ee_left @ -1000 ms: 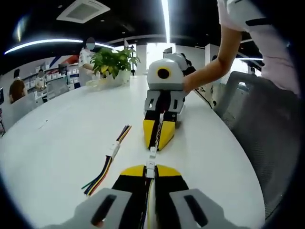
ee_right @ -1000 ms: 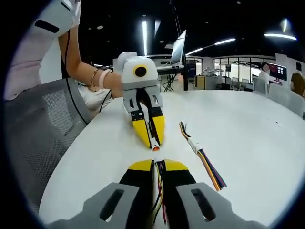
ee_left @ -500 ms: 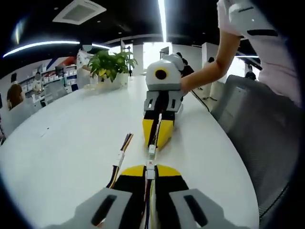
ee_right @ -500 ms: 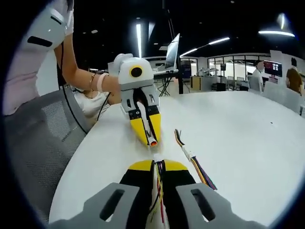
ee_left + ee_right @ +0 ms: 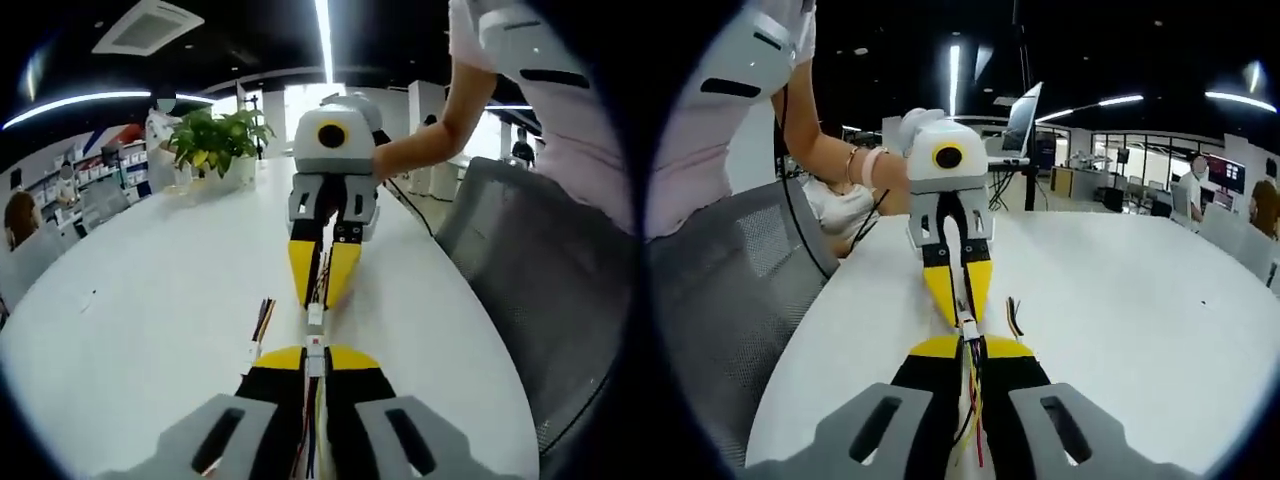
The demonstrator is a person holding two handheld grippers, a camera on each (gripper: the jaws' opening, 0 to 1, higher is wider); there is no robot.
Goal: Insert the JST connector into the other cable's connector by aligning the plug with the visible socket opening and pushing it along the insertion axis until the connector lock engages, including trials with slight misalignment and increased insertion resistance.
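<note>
Left gripper [image 5: 316, 352] fingers clamped on white plug [image 5: 316, 343]. Right gripper [image 5: 322, 300] opposite, fingers clamped on socket connector [image 5: 314, 316] with its wires. Plug and socket tip to tip above white tabletop [image 5: 150, 290], touching or nearly; full seating unclear. Spare cable [image 5: 260, 325] lies on tabletop just beside plug.

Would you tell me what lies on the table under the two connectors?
A spare multicoloured cable lies on the white table just beside them; the hand-held grippers cover most of it.
</note>
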